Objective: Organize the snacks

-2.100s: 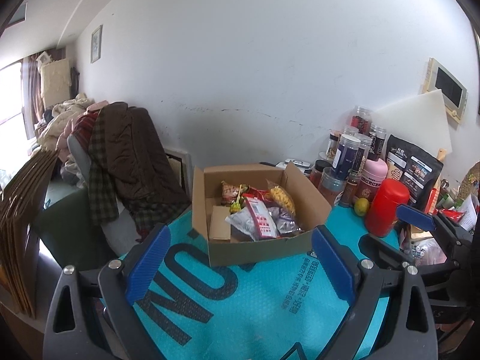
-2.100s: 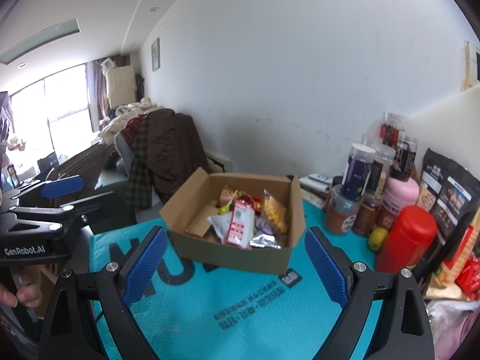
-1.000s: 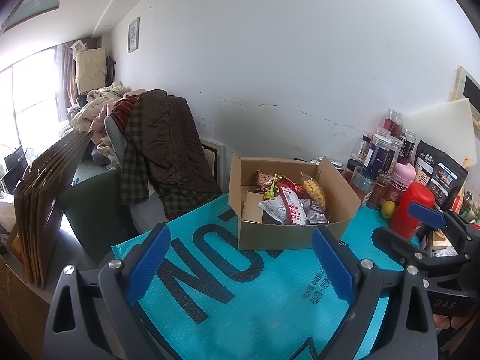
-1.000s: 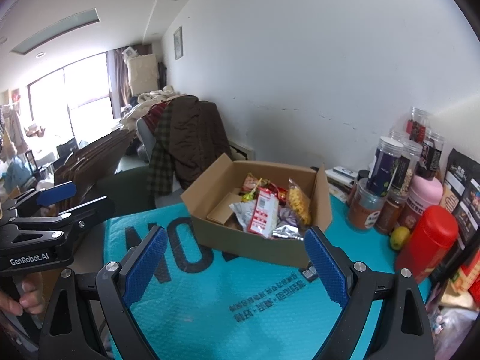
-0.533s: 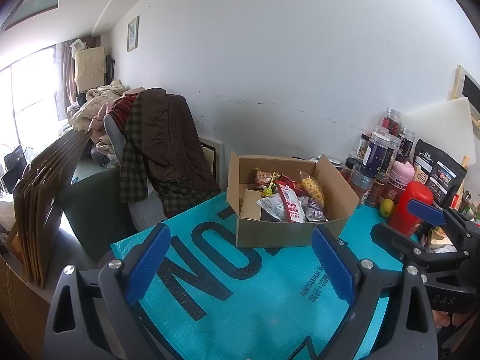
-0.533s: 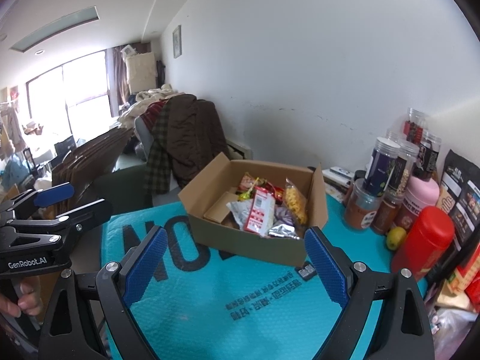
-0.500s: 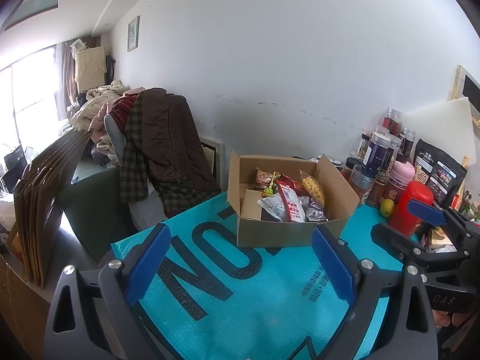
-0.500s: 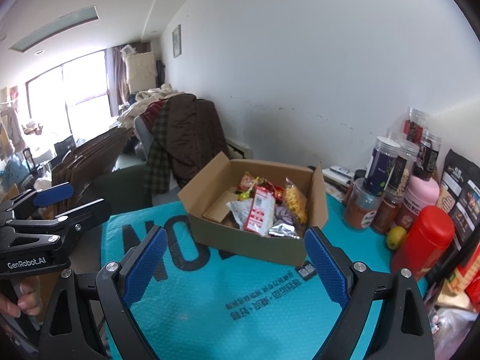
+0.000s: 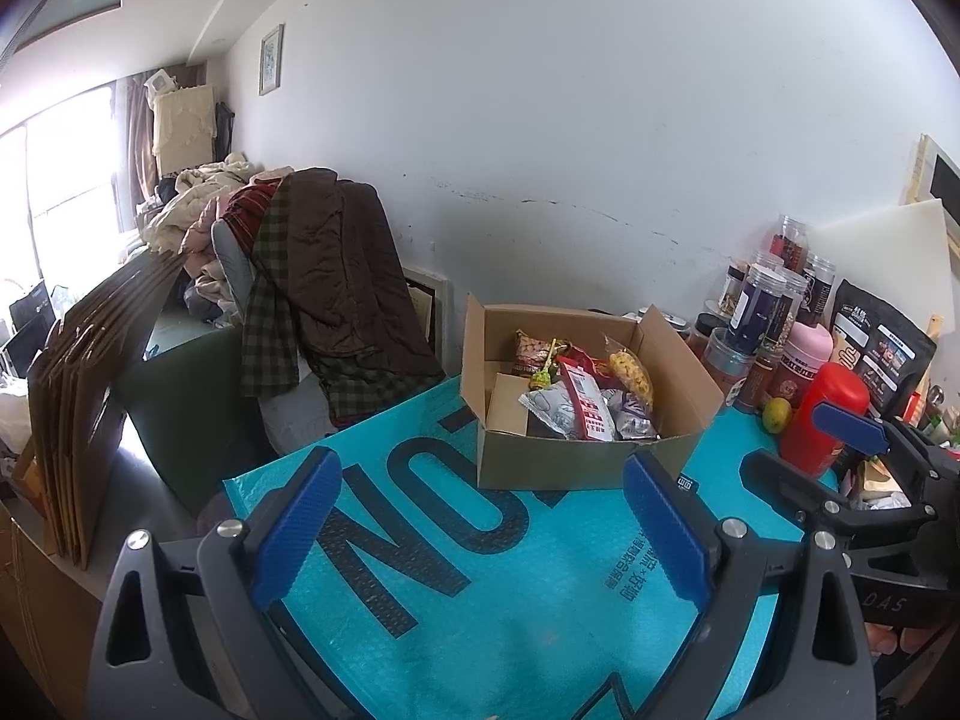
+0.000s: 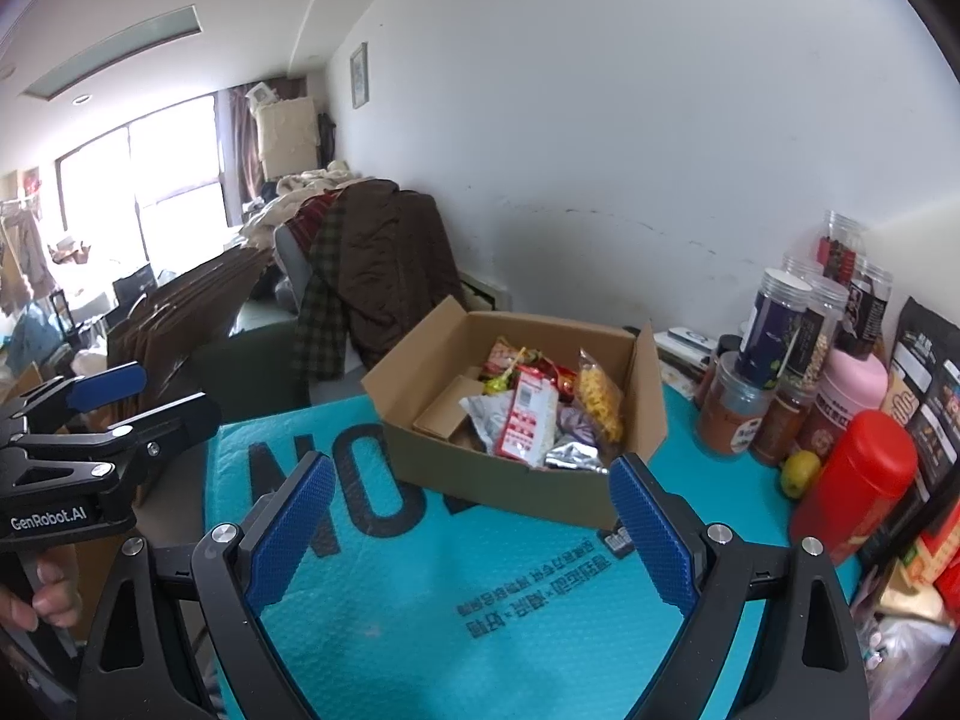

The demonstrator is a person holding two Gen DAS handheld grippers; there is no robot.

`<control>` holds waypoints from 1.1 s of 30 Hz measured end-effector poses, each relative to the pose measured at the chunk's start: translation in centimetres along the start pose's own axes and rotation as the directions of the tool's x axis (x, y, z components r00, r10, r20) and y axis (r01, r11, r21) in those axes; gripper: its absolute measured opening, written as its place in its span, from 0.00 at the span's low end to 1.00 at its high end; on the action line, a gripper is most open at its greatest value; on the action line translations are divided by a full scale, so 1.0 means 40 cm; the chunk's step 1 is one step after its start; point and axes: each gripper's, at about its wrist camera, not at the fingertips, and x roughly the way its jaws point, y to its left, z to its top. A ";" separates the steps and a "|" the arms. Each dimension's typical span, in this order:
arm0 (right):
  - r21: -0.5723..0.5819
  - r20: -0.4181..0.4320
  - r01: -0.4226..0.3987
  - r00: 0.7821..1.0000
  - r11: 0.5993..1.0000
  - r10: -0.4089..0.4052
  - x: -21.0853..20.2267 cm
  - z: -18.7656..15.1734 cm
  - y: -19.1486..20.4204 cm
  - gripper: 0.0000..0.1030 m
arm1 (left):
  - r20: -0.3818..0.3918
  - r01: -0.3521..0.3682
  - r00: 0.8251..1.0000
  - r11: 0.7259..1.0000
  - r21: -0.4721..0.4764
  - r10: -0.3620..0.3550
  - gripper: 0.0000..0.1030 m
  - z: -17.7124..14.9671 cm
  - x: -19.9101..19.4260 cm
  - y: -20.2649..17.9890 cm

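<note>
My left tool (image 9: 480, 516) spread wide, nothing held. My right tool (image 10: 471, 519) likewise wide, nothing held. Both hover over teal mat (image 9: 510, 588) on bench. Cardboard box (image 9: 576, 459) ahead on mat, flaps up, snack packets (image 9: 585, 396) piled inside. Red bottle (image 10: 855, 474) and jars (image 10: 774, 342) right of box.

A cardboard box (image 9: 585, 456) of snack packets (image 9: 579, 405) was seen on the teal mat (image 9: 480, 570), beyond the wide-spread left tongs (image 9: 480, 531).
</note>
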 end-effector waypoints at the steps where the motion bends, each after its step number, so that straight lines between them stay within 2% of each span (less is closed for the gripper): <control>1: 0.000 -0.001 0.000 1.000 1.000 0.000 0.000 -0.001 -0.001 0.91 | -0.001 -0.001 1.000 1.000 0.000 0.001 0.94 0.000 0.000 0.001; 15: 0.003 -0.016 0.013 1.000 1.000 -0.013 0.011 -0.004 -0.010 0.91 | -0.034 -0.021 0.999 1.000 -0.001 0.021 0.94 0.000 0.018 -0.001; 33: 0.009 -0.035 0.031 0.999 0.999 -0.031 0.022 -0.006 -0.022 0.91 | -0.067 0.005 0.998 1.000 0.027 -0.003 0.94 -0.003 0.032 -0.022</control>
